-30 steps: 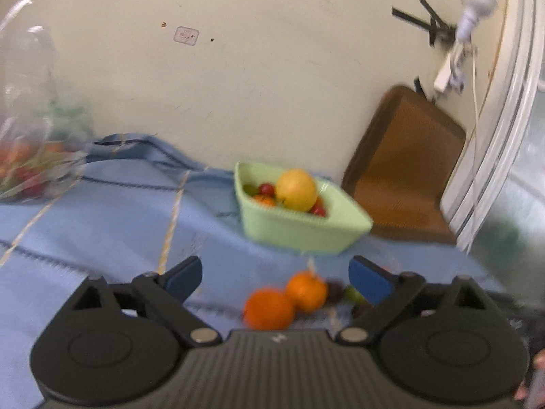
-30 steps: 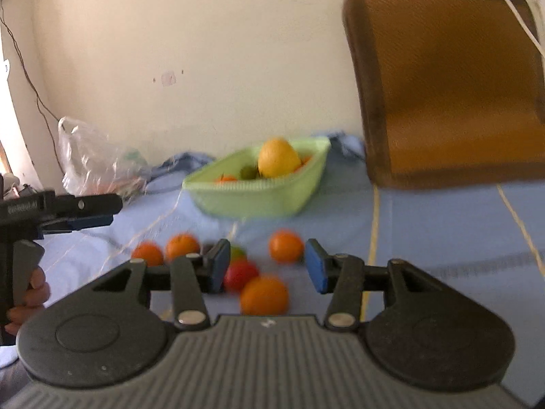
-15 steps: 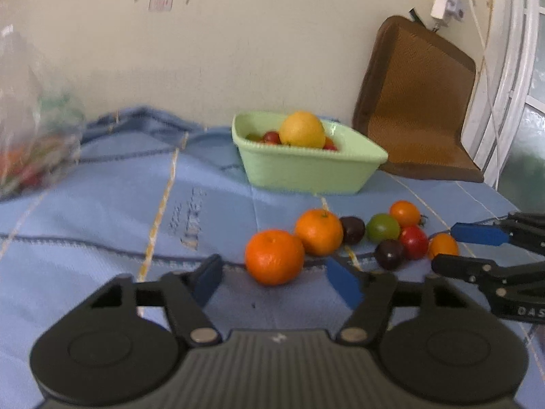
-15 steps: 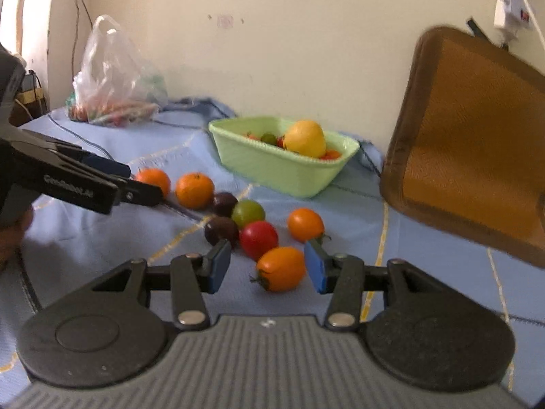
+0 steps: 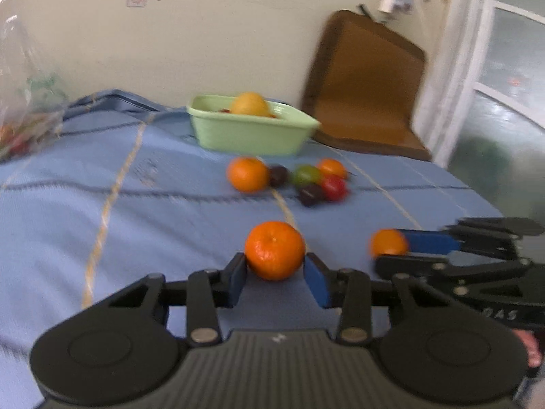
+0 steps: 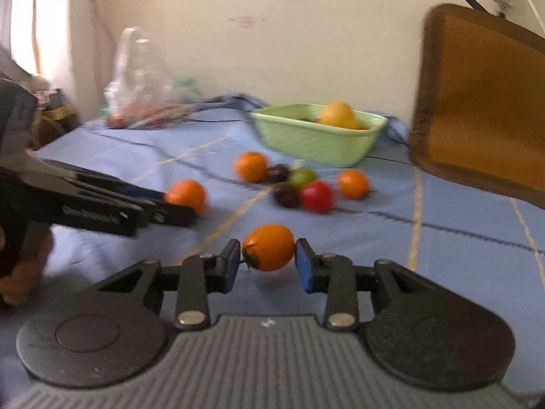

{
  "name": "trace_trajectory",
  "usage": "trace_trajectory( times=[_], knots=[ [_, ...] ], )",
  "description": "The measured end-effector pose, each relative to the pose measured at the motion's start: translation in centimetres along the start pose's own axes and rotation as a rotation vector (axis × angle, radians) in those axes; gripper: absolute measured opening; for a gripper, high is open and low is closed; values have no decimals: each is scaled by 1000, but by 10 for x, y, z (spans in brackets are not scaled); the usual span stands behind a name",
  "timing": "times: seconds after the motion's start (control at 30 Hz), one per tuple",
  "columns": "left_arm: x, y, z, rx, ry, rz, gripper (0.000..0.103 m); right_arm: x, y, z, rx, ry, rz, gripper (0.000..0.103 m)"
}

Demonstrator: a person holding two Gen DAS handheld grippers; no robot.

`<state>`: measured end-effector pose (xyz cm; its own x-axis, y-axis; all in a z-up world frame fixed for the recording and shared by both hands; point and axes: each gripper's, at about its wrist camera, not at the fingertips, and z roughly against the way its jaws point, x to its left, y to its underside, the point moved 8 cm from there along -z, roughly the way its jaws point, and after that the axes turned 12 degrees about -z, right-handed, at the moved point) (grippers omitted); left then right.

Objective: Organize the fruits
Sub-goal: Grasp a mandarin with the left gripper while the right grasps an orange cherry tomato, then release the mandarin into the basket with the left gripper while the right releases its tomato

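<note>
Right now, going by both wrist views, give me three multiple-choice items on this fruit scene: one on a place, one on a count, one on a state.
1. Where does the yellow fruit sit?
A. In the green basket
B. On the blue cloth
C. In the plastic bag

2. How many loose fruits lie in the cluster before the basket, grippers' fruits apart?
A. Three
B. Six
C. Nine

3. What is between the right gripper fingers?
A. Nothing
B. A red tomato
C. An orange tomato

Key: 1 A, it rises above the basket rim. 2 B, the right wrist view shows six there. 3 C, it hangs between the blue pads, its shadow on the cloth below; the left gripper brackets a mandarin.
</note>
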<state>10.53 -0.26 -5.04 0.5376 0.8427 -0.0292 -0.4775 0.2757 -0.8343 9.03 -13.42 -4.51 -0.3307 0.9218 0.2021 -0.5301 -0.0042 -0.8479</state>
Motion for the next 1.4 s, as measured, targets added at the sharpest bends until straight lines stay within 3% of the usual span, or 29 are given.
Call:
trace_trajectory(
  times=[0.17,0.37,0.5,0.67,0.73,0.8,0.87,0.97,1.0,1.23,1.4],
  knots=[
    [-30,17,24,-1,41,-18,37,27,19,23,-25,-41,36,34],
    [-40,24,31,-8,-4,-57,38,31,28,29,-44,-23,53,36],
    [-42,25,33,-10,-18,-64,39,27,39,23,1,-11,33,38],
    [-41,26,34,-9,-25,-71,39,29,41,26,-5,-7,36,38],
    [-41,25,33,-5,-27,-73,41,29,41,26,-5,-4,39,38],
    [-42,23,32,-3,-12,-67,53,30,41,26,-4,-3,40,39],
    [-43,21,29,-2,-8,-62,58,30,42,27,-4,-3,36,39],
    [-43,18,24,-4,3,-48,52,31,42,28,-4,-8,31,36],
    [-43,17,23,-5,10,-44,39,30,42,28,-3,-13,28,35],
    [-30,-2,14,-11,81,41,39,18,22,26,-21,-47,-29,35],
    [-4,-61,-2,-77,64,35,39,5,-29,6,-92,-41,17,35]
  ],
)
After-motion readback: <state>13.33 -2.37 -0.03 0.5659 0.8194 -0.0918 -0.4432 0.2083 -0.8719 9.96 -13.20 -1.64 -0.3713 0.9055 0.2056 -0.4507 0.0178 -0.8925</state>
